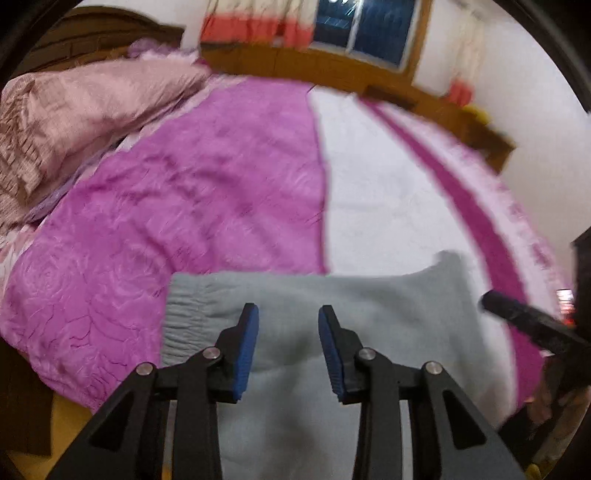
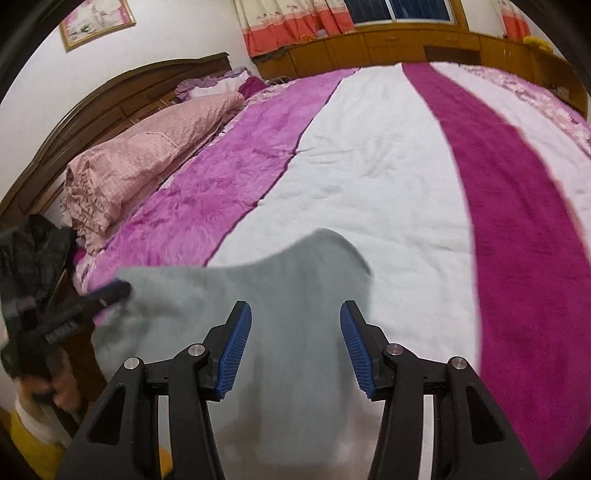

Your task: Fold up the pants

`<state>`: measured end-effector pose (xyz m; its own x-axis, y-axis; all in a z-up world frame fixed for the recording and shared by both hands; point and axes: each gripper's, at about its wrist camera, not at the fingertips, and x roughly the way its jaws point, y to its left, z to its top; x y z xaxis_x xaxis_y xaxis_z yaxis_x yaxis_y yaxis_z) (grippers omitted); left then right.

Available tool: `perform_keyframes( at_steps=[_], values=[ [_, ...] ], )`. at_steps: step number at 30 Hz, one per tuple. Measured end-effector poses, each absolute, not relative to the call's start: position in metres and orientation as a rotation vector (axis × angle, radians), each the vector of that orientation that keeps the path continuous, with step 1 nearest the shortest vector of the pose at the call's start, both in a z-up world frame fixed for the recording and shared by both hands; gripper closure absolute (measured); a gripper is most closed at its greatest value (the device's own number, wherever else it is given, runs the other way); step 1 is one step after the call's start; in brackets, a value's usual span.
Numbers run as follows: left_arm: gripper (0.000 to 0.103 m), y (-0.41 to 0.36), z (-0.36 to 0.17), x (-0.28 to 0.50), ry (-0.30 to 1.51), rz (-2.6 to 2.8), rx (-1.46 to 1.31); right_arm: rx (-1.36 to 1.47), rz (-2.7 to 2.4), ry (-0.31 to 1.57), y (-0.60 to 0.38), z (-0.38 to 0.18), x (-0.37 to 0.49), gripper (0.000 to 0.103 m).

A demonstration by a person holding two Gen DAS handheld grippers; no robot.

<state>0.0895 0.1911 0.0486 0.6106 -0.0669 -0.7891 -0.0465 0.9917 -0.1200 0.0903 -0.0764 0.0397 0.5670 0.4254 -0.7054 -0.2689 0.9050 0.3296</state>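
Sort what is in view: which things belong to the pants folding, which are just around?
Job: pants, left gripper, right gripper, bedspread.
Around: quilt roll, headboard, curtains, cabinets, picture.

Both wrist cameras look steeply down from close above the folded grey fleece pants (image 1: 332, 332) (image 2: 258, 314), sharing the pink-and-white quilted bed (image 1: 388, 184) (image 2: 369, 166).

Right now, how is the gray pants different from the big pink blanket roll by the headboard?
The gray pants are plain gray and lie fairly flat at the near edge of the bed; the pink blanket roll is pink, checked and frilled, and sits bundled thick at the head end. The pants lie right under both claws; the roll lies far from them. Both are soft cloth resting on the purple and white bedspread.
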Motion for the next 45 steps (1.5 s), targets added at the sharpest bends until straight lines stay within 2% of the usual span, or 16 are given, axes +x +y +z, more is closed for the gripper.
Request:
perform_keyframes(
  at_steps=[5, 8, 17, 24, 28, 37, 45],
  values=[
    [0.074, 0.212, 0.024, 0.102, 0.959, 0.016, -0.133, 0.148, 0.357, 0.918, -0.06, 0.012, 0.126, 0.059],
    [0.074, 0.223, 0.015, 0.103, 0.96, -0.024, -0.166, 0.138, 0.337, 0.939, -0.06, -0.006, 0.14, 0.059],
    [0.074, 0.22, 0.025, 0.099, 0.968, -0.028, -0.119, 0.078, 0.328, 0.924, -0.054, -0.002, 0.141, 0.057],
    [0.074, 0.214, 0.053, 0.049, 0.959, -0.055, -0.111, 0.115, 0.341, 0.96, -0.068, 0.022, 0.101, 0.057],
    [0.074, 0.214, 0.048, 0.025, 0.976, -0.047, -0.11, 0.116, 0.365, 0.982, -0.077, 0.027, 0.064, 0.057],
    [0.074, 0.222, 0.017, 0.01, 1.0, -0.043, -0.153, 0.147, 0.352, 1.061, -0.093, 0.002, 0.015, 0.057],
    [0.074, 0.213, 0.028, -0.003, 0.996, 0.006, -0.154, 0.232, 0.36, 1.074, -0.103, -0.011, 0.01, 0.056]
  ],
)
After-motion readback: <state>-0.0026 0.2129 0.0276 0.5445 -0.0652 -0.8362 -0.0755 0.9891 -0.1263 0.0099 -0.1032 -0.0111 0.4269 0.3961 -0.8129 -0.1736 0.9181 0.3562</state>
